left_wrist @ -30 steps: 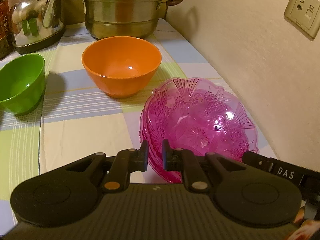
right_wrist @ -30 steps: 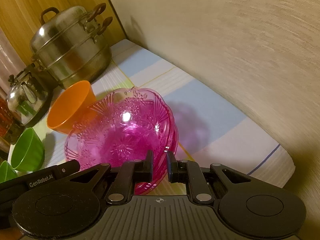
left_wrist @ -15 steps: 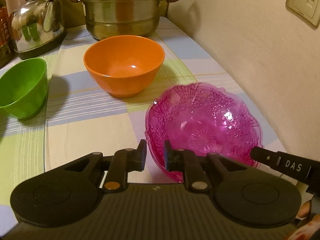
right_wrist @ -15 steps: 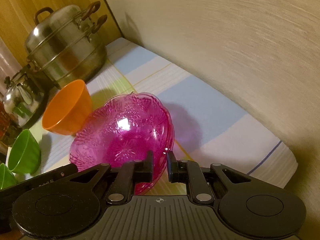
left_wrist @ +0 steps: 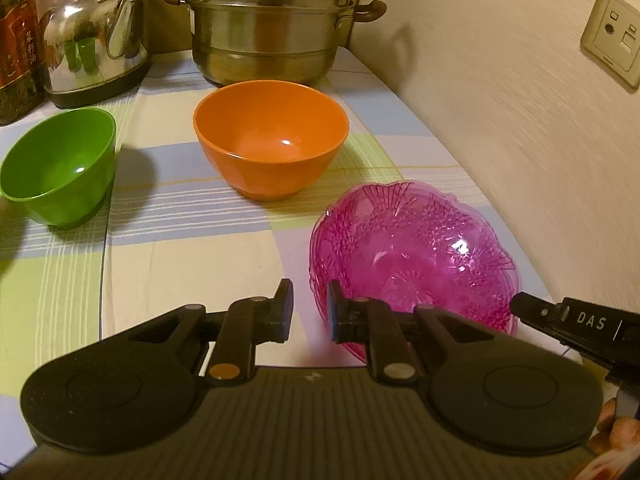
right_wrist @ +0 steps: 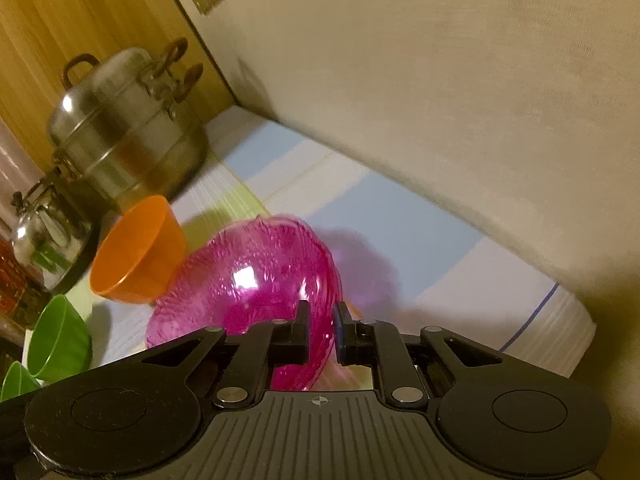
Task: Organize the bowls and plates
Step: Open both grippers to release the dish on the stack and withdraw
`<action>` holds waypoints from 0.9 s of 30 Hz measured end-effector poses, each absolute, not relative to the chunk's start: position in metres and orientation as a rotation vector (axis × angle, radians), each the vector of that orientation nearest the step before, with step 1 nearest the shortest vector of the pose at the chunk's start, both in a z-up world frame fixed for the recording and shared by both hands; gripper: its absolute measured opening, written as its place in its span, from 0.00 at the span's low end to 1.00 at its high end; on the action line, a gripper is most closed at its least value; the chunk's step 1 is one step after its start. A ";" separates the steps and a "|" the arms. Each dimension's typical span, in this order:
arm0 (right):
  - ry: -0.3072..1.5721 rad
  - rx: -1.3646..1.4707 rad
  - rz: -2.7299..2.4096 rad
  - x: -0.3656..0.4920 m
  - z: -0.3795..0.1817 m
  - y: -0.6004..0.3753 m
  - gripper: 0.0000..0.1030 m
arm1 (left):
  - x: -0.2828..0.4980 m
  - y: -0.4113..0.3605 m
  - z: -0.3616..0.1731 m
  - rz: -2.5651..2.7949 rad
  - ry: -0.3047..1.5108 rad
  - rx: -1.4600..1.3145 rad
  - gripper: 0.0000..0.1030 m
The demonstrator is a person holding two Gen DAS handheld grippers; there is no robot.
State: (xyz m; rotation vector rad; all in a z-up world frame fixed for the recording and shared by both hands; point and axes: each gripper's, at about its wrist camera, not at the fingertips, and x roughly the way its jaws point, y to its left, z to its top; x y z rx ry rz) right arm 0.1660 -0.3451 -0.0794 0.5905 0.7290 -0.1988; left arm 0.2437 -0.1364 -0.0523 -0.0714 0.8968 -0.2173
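A pink see-through patterned bowl (left_wrist: 412, 248) sits near the wall on the checked tablecloth; it also shows in the right wrist view (right_wrist: 256, 280). My right gripper (right_wrist: 321, 330) is shut on its near rim, which passes between the jaws. My left gripper (left_wrist: 308, 310) is slightly open and empty, just left of the bowl's rim. An orange bowl (left_wrist: 270, 138) stands behind the pink one, and a green bowl (left_wrist: 60, 164) stands to the left. Both show in the right wrist view, orange (right_wrist: 136, 252) and green (right_wrist: 58, 340).
A steel steamer pot (left_wrist: 272, 20) and a steel kettle (left_wrist: 96, 36) stand at the back, with a bottle (left_wrist: 16, 40) at far left. The wall (left_wrist: 520, 120) runs along the right side. A second green bowl (right_wrist: 14, 380) peeks in at the lower left.
The pink bowl has been lowered from a tilt to sit nearly level on the cloth. My left gripper has let go of its rim and drawn slightly left and back.
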 end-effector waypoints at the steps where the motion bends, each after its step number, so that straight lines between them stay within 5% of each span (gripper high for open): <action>1: 0.729 0.587 -0.197 0.166 -0.079 -0.345 0.13 | 0.244 -0.136 -0.053 -0.217 0.898 -0.070 0.14; 24: 0.752 0.479 -0.149 0.139 -0.053 -0.309 0.16 | 0.200 -0.098 -0.030 -0.176 0.870 -0.152 0.15; 27: 0.767 0.463 -0.123 0.129 -0.050 -0.297 0.34 | 0.188 -0.087 -0.025 -0.166 0.863 -0.161 0.17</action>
